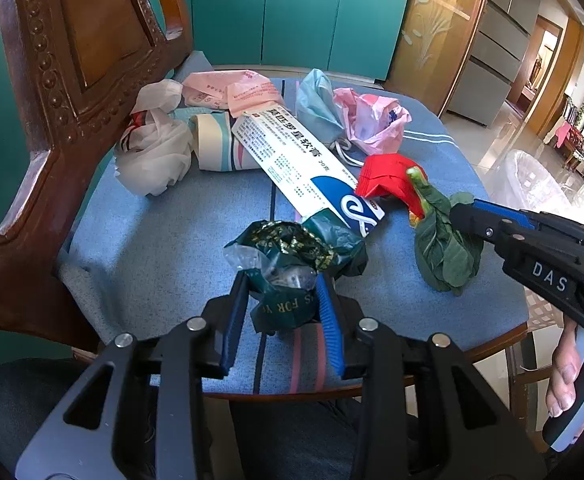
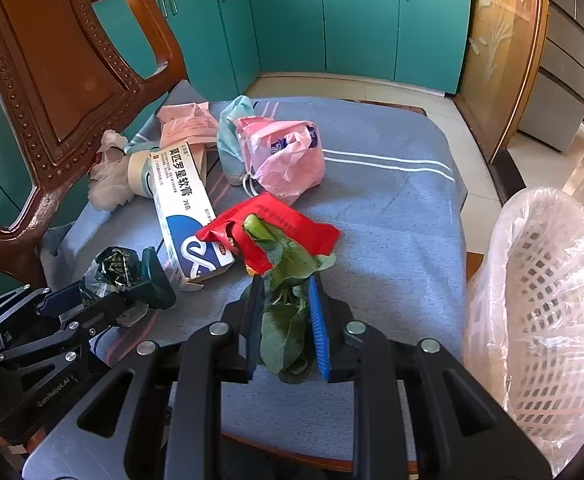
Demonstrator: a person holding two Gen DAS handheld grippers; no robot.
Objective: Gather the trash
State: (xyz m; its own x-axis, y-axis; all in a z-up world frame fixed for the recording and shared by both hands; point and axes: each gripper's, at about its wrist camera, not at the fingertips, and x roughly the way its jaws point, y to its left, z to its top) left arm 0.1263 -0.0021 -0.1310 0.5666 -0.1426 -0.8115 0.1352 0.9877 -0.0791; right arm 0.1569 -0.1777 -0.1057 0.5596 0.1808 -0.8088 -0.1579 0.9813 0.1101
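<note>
Trash lies on a blue cloth over a chair seat [image 1: 163, 248]. My left gripper [image 1: 281, 280] is shut on a dark green foil wrapper [image 1: 292, 252]; it also shows in the right wrist view [image 2: 123, 272]. My right gripper [image 2: 285, 284] is closed around a green leafy vegetable [image 2: 287, 300], which also shows in the left wrist view [image 1: 446, 248]. A red packet [image 2: 275, 228] lies under the leaf's stem. A white and blue ointment box [image 1: 304, 164] lies in the middle. Pink bags [image 2: 283, 156], a white bag [image 1: 151, 148] and a paper cup [image 1: 215, 144] lie behind.
A carved wooden chair back [image 1: 71, 80] rises at the left. A white plastic basket lined with a clear bag [image 2: 544, 304] stands on the floor at the right of the seat. Teal cabinets [image 2: 356, 20] stand behind. The person's bare foot [image 1: 564, 376] is at the right.
</note>
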